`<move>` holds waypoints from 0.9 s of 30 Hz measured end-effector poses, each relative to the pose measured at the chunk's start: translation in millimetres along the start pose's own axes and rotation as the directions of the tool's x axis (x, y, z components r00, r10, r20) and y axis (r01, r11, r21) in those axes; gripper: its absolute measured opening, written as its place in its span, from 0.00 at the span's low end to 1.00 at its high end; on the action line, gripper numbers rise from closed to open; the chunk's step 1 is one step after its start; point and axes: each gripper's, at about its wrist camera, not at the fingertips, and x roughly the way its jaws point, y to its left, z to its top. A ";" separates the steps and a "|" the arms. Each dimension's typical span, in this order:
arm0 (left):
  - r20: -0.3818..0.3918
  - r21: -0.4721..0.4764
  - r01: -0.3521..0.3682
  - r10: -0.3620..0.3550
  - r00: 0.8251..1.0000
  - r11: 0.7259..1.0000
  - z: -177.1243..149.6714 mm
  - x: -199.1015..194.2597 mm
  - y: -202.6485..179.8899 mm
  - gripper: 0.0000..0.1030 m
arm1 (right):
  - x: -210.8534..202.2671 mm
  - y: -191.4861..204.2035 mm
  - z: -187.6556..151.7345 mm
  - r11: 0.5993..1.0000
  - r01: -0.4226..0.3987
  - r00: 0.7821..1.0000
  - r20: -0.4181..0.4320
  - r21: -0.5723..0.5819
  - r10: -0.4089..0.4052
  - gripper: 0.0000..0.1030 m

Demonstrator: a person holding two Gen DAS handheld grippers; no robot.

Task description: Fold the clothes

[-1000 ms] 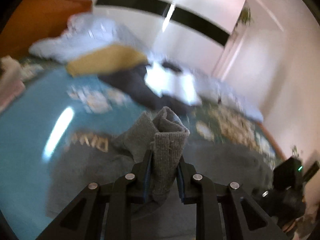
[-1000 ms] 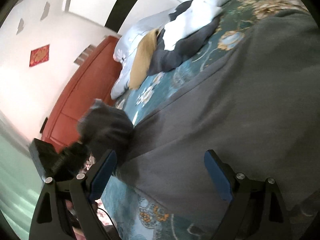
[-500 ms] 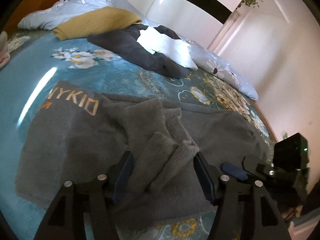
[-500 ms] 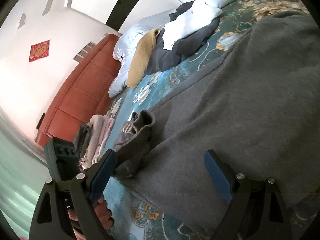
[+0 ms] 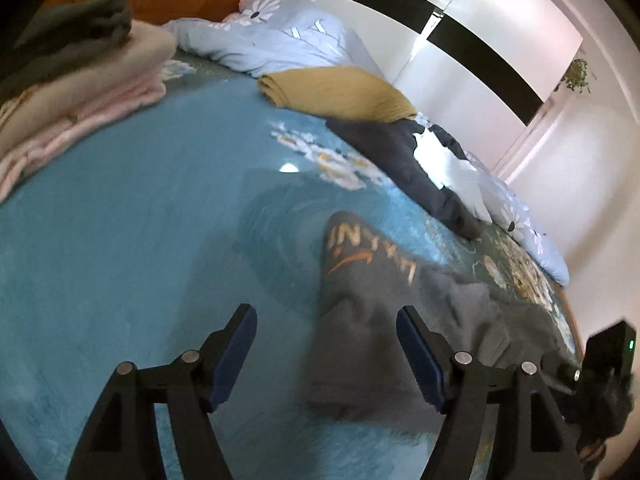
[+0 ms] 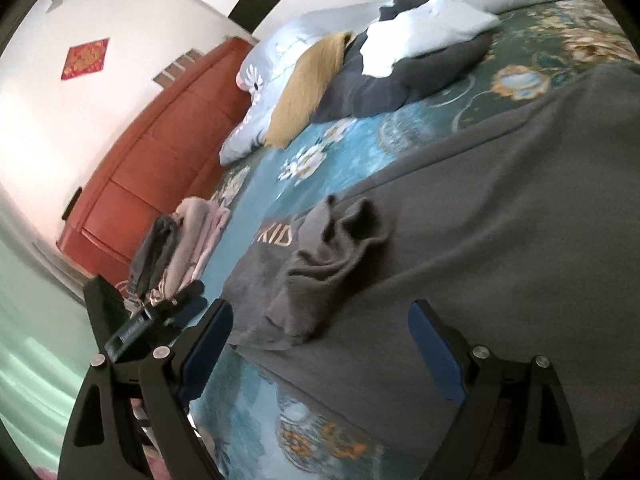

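Observation:
A grey sweatshirt [image 6: 500, 208] with gold lettering lies spread on the teal floral bedspread [image 6: 352, 140]. Its sleeve [image 6: 336, 248] lies folded in a crumpled heap over the chest. In the left wrist view the grey sweatshirt [image 5: 360, 312] fills the lower right, its lettering uppermost. My left gripper [image 5: 326, 354] hovers over its left edge, jaws still opening, with nothing pressed between them. My right gripper [image 6: 320, 354] stands open above the garment's near edge, pads clear of the cloth. The left gripper's body [image 6: 160, 320] shows at the left of the right wrist view.
A stack of folded pink and grey clothes [image 5: 68, 80] sits at the bed's far left. A mustard garment [image 5: 336, 92], a dark one with white cloth [image 5: 420, 164] and a pale blue quilt [image 5: 280, 36] lie along the far side. An orange-red headboard [image 6: 160, 152] stands behind.
My left gripper let go of the grey sleeve, which dropped onto the sweatshirt. It then opened wide and swung left off the garment. The right gripper shifted slightly and stayed open.

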 end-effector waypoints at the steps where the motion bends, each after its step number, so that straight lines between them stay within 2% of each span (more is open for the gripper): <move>1: -0.003 0.018 -0.004 0.004 1.000 1.000 -3.3 2.2 -1.5 0.74 | 5.9 3.9 0.0 1.000 0.001 1.000 -0.011 0.001 -0.001 0.87; 3: -0.015 0.065 -0.012 0.013 1.000 0.998 -9.8 7.6 -7.0 0.74 | 14.9 12.3 1.2 1.000 0.021 1.000 -0.023 -0.004 -0.021 0.84; 5: -0.035 0.143 -0.018 0.023 0.999 0.990 -16.3 15.5 -16.3 0.74 | 10.2 21.8 3.9 0.996 0.081 0.996 0.024 -0.044 -0.080 0.83; 7: -0.062 0.235 -0.049 0.065 0.996 0.971 -24.7 26.4 -28.6 0.74 | 1.4 32.9 7.9 0.985 0.151 0.986 0.087 -0.088 -0.143 0.83; 9: -0.090 0.271 -0.051 0.078 0.993 0.961 -29.4 32.6 -34.9 0.74 | -3.3 46.6 12.0 0.976 0.166 0.983 0.106 -0.140 -0.152 0.83; 12: -0.085 0.264 -0.031 0.055 0.995 0.964 -29.6 28.0 -34.0 0.74 | 4.4 66.4 13.9 0.966 0.155 0.987 0.083 -0.206 -0.141 0.83; 15: -0.067 0.209 -0.013 0.027 0.997 0.978 -25.3 20.8 -22.1 0.74 | 28.7 79.4 6.4 0.959 0.138 0.990 0.021 -0.249 -0.137 0.83; 18: -0.054 0.147 -0.009 0.017 0.998 0.989 -19.7 16.8 -9.8 0.74 | 39.0 83.5 2.6 0.953 0.130 0.991 0.004 -0.273 -0.134 0.83; 20: -0.059 0.125 0.004 0.004 0.998 0.992 -18.3 16.4 -5.5 0.74 | 40.9 76.8 3.1 0.949 0.175 0.983 -0.014 -0.263 -0.185 0.83; 21: -0.062 0.114 0.010 -0.003 0.998 0.993 -17.6 16.2 -3.4 0.74 | 41.0 66.8 3.1 0.944 0.220 0.972 -0.031 -0.247 -0.234 0.83; 23: -0.061 0.121 0.005 0.003 0.998 0.993 -17.6 16.4 -4.7 0.74 | 40.7 48.4 1.8 0.946 0.257 0.960 -0.062 -0.198 -0.273 0.83; 25: -0.058 0.127 0.005 0.002 0.998 0.992 -17.4 15.9 -5.4 0.74 | 37.7 23.5 -2.7 0.960 0.261 0.957 -0.106 -0.103 -0.272 0.83; 27: -0.052 0.125 0.005 0.001 0.999 0.992 -17.1 15.0 -4.7 0.74 | 31.9 12.2 -6.4 0.971 0.236 0.965 -0.104 -0.042 -0.239 0.81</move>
